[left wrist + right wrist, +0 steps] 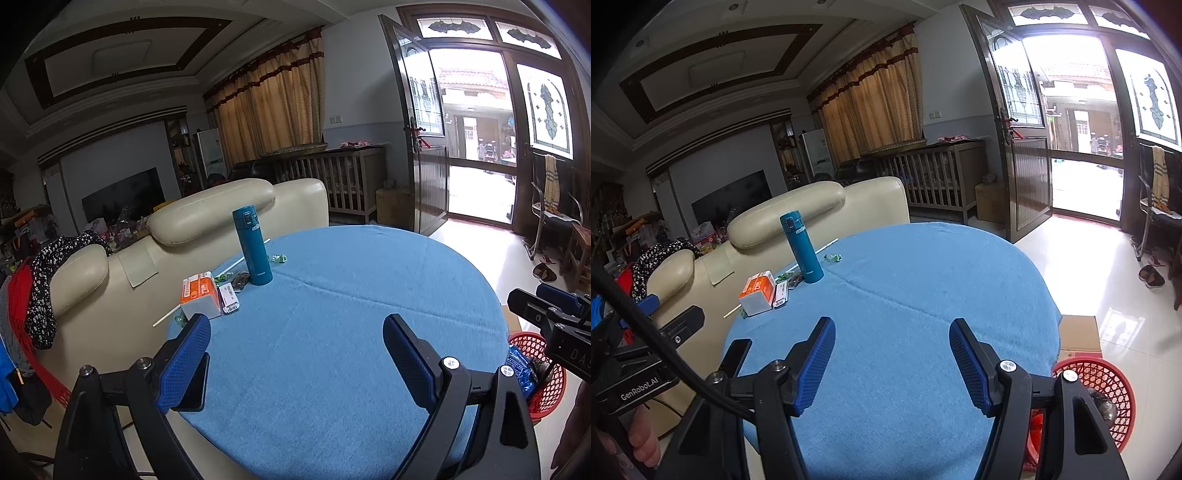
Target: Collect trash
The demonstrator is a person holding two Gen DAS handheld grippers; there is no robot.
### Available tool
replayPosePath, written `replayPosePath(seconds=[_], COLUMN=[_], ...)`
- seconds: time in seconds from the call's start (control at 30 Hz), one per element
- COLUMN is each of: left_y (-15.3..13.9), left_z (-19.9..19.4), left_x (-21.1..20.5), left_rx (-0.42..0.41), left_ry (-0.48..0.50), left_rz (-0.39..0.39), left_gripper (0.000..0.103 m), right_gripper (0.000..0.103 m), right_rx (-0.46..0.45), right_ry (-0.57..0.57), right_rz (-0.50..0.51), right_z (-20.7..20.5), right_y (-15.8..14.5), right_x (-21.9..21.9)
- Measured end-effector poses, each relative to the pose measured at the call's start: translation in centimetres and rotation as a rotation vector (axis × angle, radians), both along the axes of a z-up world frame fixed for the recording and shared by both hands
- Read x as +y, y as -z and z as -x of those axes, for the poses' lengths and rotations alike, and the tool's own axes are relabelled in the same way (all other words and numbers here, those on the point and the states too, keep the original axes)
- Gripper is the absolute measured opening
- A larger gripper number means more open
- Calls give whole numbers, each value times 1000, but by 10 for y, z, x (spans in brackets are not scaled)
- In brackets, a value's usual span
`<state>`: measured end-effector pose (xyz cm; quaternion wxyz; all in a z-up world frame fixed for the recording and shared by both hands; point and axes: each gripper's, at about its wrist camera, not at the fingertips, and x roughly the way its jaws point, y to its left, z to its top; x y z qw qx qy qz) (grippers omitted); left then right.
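Up above the blue table [351, 332], left gripper [295, 354] and right gripper [892, 356] both wide apart holding nothing, green wrappers [279, 258] far left by the bottle [253, 245], red basket [1108, 391] near right on the floor

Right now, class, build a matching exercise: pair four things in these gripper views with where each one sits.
Things:
1. teal flask
2. orange-and-white box
3. red mesh basket
4. green candy wrapper

Places:
A. on the floor, right of the table
B. upright on the blue cloth
C. lying just right of the flask
D. at the table's left edge

Pairs: 1-B, 2-D, 3-A, 4-C
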<state>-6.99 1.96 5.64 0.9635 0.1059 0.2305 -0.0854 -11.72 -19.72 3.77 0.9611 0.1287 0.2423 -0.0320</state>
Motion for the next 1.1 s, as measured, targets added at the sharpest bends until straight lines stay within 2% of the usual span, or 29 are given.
replayPosePath(seconds=[1.1], left_y=[7], left_z=[0], left_x=[-2], left_rx=[23], left_ry=[10], left_rz=[-5], left_gripper=[95], right_gripper=[68], right_rx=[1], right_ry=[-1], right_rz=[4], right_z=[1], right_y=[0], right_x=[2])
